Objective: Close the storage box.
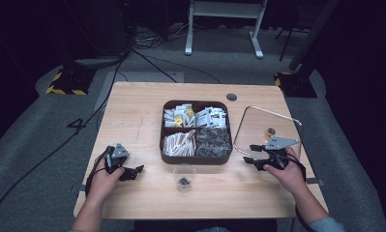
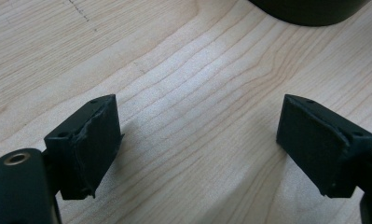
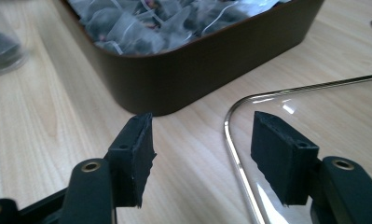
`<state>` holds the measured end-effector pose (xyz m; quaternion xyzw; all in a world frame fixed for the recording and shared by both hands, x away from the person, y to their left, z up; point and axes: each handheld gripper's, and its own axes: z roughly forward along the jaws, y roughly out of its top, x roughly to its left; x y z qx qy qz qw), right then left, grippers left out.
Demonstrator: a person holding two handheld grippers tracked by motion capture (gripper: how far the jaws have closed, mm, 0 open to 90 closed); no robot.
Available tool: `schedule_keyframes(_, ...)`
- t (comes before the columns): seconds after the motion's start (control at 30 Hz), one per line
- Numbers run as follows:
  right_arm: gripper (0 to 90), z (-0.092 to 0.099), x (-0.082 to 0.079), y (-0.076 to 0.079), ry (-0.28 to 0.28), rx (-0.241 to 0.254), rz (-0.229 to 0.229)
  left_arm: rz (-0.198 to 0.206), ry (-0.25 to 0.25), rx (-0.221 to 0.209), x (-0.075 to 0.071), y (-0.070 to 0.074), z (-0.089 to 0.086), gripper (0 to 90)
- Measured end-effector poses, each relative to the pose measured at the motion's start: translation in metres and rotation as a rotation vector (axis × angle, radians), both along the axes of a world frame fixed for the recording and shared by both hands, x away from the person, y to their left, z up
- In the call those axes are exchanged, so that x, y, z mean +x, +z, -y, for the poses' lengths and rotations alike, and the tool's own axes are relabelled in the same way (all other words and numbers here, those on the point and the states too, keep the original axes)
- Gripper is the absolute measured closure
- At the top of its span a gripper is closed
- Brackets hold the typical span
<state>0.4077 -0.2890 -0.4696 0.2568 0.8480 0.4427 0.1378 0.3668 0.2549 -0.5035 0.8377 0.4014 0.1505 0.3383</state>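
Dark brown tray sits mid-table, four compartments: mixed sachets in the two far ones, pale stick packets near-left, mesh tea bags near-right; in the right gripper view I see those tea bags heaped over the tray wall. Just in front of the tray, a small clear cup with something dark at the bottom, upright. Right of the tray, a clear lid with a metal rim lies flat on the table, a small round knob on it. My right gripper rests low at the lid's near-left corner, jaws apart, nothing between them; in its own view the right gripper straddles the lid rim, one jaw over the wood, one over the glass; can't tell if it touches. My left gripper lies on the table left of the cup, well apart from the tray; its view shows the left gripper wide open over bare wood.
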Motion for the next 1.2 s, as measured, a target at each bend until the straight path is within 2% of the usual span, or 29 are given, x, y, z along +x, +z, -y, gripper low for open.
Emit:
schedule_keyframes(0.3,39.4,0.020,0.016,0.011,-0.083,0.034,0.003,0.000,0.000,0.001,0.000,0.000,0.000,13.9)
schedule_keyframes(0.53,39.5,0.044,0.040,0.025,-0.201,0.023,0.020,0.002,0.002,0.002,0.000,0.000,0.000,13.8)
schedule_keyframes(0.67,41.0,0.060,0.055,0.027,-0.278,0.016,0.001,0.001,0.002,0.004,0.000,0.000,0.001,13.4)
schedule_keyframes(0.87,41.0,0.075,0.077,0.019,-0.361,-0.025,-0.044,0.000,0.003,0.002,0.000,0.000,0.001,13.3)
schedule_keyframes(0.93,41.0,0.078,0.083,0.013,-0.381,-0.014,-0.068,-0.002,0.005,0.001,0.000,0.000,0.001,13.3)
schedule_keyframes(1.0,41.3,0.079,0.087,0.008,-0.398,-0.003,-0.083,0.000,0.004,0.001,0.000,0.000,0.002,13.3)
schedule_keyframes(1.2,41.9,0.080,0.091,-0.006,-0.419,-0.032,-0.101,-0.004,0.009,-0.004,-0.001,0.000,0.002,13.3)
